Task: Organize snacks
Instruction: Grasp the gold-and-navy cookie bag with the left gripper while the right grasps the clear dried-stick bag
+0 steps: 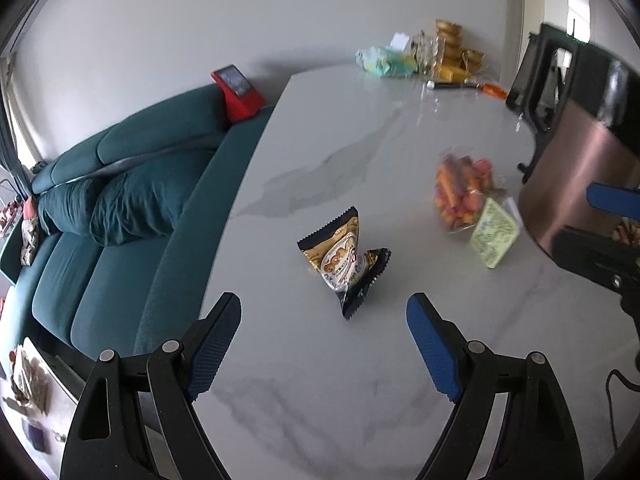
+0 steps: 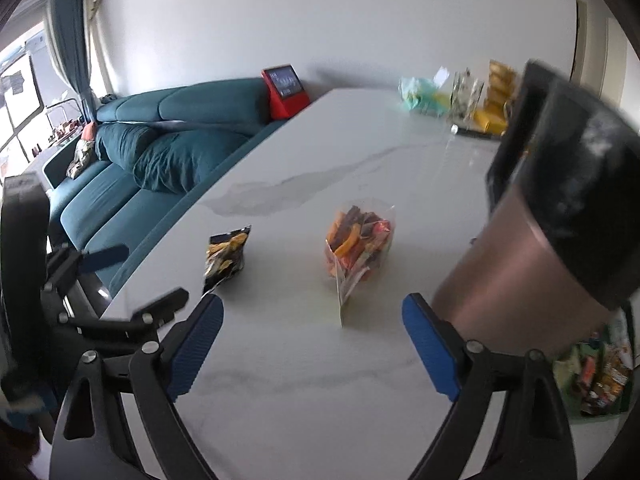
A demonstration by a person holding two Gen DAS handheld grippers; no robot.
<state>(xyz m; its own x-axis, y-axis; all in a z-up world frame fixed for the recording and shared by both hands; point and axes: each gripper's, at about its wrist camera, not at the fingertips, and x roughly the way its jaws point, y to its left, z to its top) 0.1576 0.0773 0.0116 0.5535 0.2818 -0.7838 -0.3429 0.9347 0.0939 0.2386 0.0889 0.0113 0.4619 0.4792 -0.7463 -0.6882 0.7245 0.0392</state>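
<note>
Snack packet (image 1: 345,261) lies on white table (image 1: 320,380), clear candy bag (image 1: 464,192) near. Big brown pot (image 1: 576,184) crowds right side. Left gripper (image 1: 324,340), right gripper (image 2: 310,340) both wide apart, empty.

a home living room: teal sofa (image 1: 120,184) beside a marble table (image 1: 360,360), curtained window (image 2: 68,40).

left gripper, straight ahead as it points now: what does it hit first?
Likely the black-and-gold snack packet, lying between and just beyond the open jaws of the left gripper. Nothing stands before it on the marble table; depth is uncertain.
</note>
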